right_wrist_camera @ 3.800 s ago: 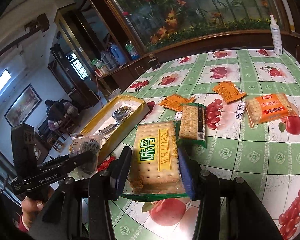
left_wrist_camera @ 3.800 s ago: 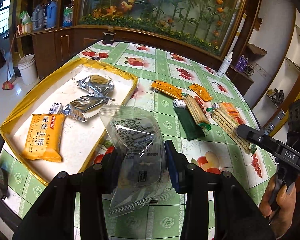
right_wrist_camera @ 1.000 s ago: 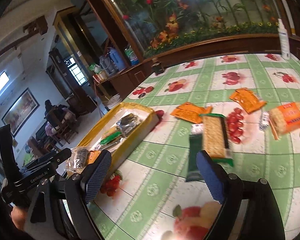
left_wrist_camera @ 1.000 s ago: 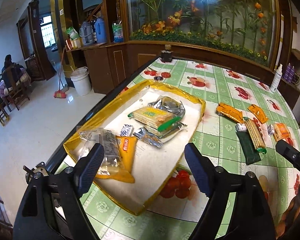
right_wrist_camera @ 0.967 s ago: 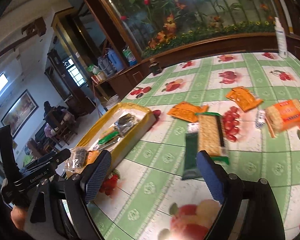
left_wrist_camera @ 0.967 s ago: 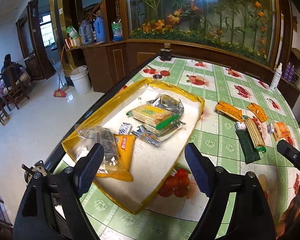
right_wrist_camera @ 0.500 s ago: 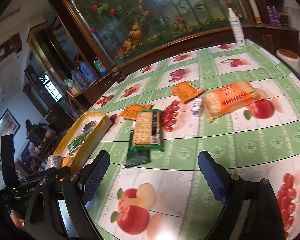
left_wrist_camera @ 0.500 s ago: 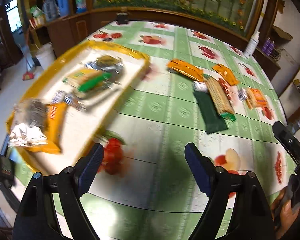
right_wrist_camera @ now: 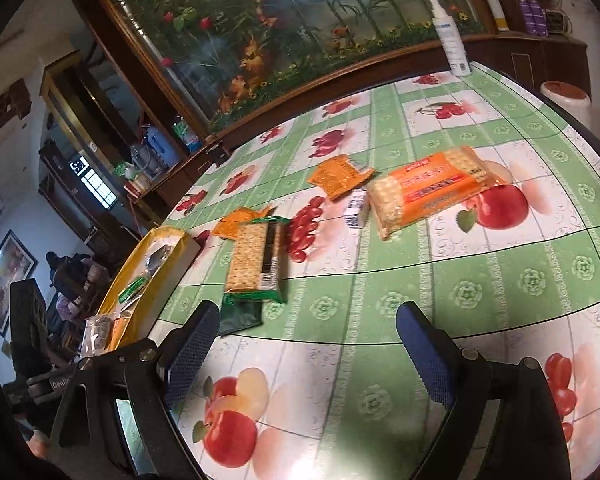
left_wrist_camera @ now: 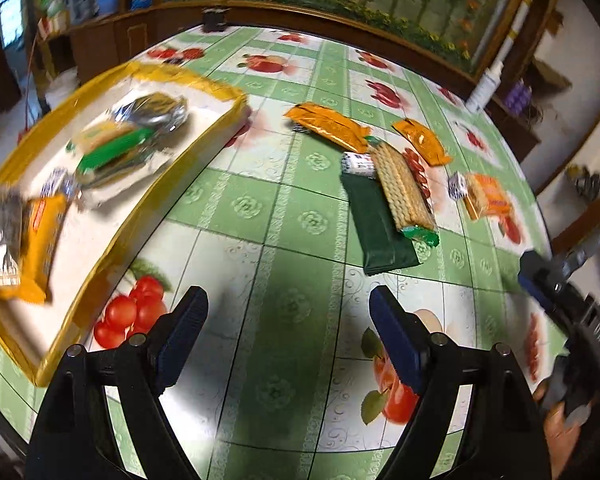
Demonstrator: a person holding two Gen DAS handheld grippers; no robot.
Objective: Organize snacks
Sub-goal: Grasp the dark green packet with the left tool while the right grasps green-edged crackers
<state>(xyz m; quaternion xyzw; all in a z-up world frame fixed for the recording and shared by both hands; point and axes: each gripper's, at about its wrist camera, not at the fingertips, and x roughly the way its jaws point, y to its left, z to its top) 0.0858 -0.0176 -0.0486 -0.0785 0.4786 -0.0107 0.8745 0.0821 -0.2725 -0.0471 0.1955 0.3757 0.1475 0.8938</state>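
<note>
My left gripper (left_wrist_camera: 288,316) and right gripper (right_wrist_camera: 302,334) both hang spread and empty over the table (right_wrist_camera: 500,280). The yellow tray (left_wrist_camera: 204,148) is smeared by blur in the left view; the right view shows only its end, but a sharp orange cracker pack (right_wrist_camera: 428,190).

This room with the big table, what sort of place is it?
Probably a home dining room: a table under a fruit-print tablecloth, a large flower mural on the wall behind it, and a wooden sideboard holding bottles.
</note>
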